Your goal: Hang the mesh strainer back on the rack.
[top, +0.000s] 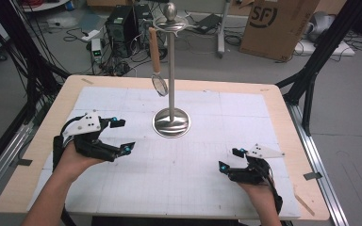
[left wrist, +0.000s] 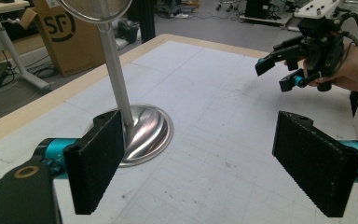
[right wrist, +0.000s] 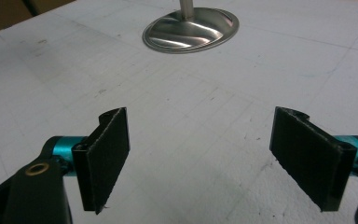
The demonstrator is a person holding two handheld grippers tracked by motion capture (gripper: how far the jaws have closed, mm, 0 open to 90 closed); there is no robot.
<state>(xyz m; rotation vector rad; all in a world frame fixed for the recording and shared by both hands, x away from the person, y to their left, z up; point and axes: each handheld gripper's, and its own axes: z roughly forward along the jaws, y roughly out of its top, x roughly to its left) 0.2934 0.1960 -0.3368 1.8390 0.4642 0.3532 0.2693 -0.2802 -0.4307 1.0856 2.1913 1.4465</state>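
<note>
On grey floor with cables and cardboard box [top: 278, 26]: wooden table [top: 37, 146], white gridded mat [top: 207, 141]. Mid-mat, steel stand [top: 171, 84], upright. Hung from its top ring, wood-handled strainer [top: 157, 70], long axis vertical, mesh down. Left gripper [top: 122, 136] and right gripper [top: 229, 158] near front edge, jaws spread, empty.

Stand and strainer, partly out of frame

Strainer [left wrist: 94, 9] cropped by the left gripper view's top edge; stand [right wrist: 190, 29] pole cut off in the right gripper view.
</note>
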